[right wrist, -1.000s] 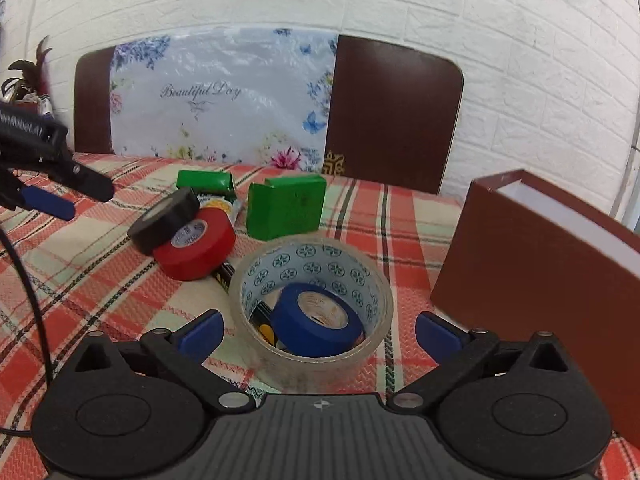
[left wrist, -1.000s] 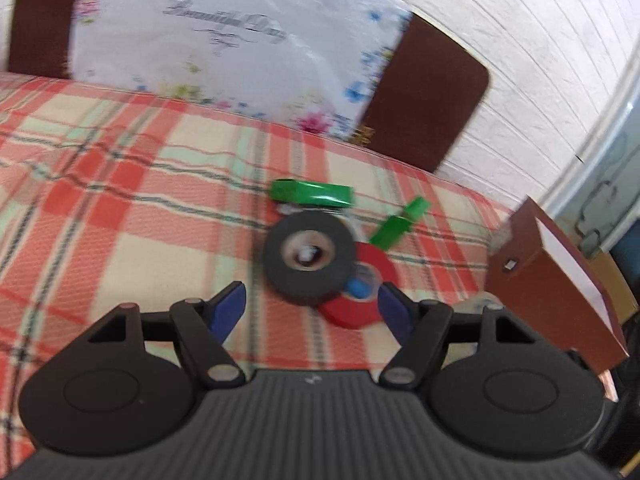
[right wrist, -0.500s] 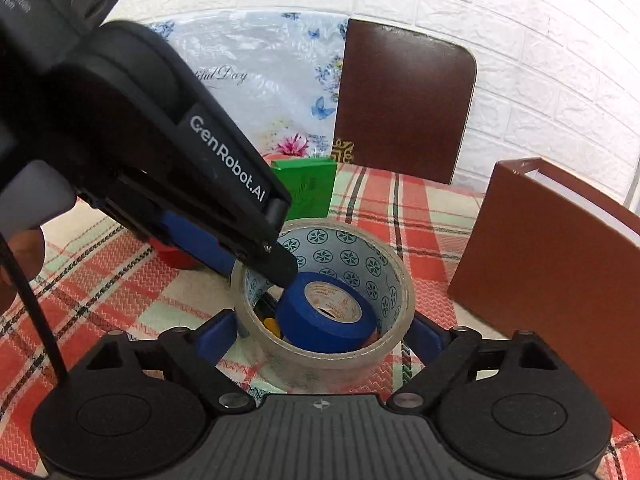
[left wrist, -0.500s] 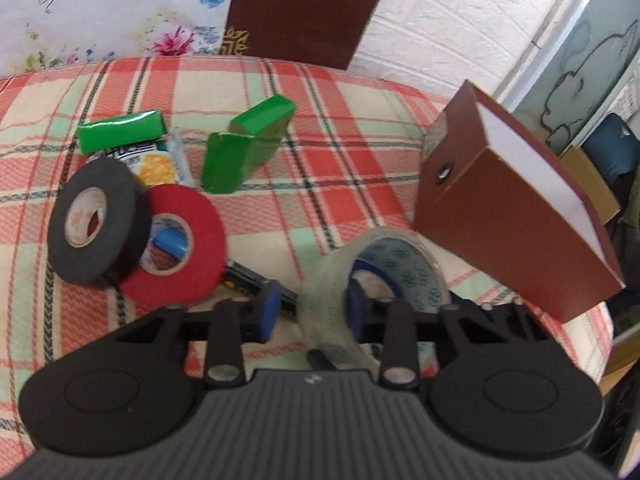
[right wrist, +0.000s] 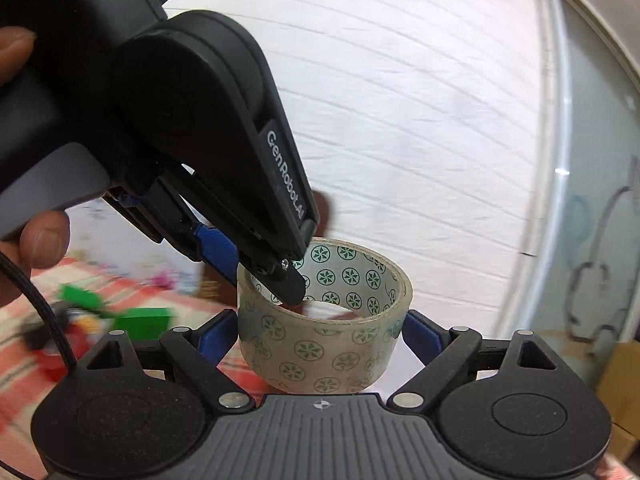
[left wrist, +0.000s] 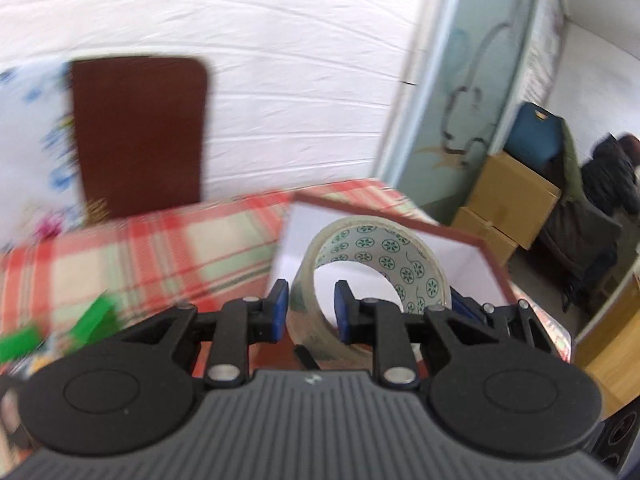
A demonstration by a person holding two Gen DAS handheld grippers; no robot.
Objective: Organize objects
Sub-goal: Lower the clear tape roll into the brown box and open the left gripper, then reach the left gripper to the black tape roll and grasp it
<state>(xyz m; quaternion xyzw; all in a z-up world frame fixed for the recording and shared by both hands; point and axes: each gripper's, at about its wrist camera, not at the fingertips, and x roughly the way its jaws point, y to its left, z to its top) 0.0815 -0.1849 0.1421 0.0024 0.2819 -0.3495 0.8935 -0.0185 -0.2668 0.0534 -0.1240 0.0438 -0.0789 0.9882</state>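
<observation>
Left wrist view, left to right: blurred green boxes lie on the plaid-clothed table; the left hand-held gripper is clenched on the near wall of a clear tape roll, one blue pad outside, one inside the ring. The roll hangs over the white inside of a brown open box.

Right wrist view: the left hand-held gripper reaches in from upper left, pinching the tape roll's rim. The right hand-held gripper is spread wide, released, its blue pads flanking the roll; contact cannot be told.
</observation>
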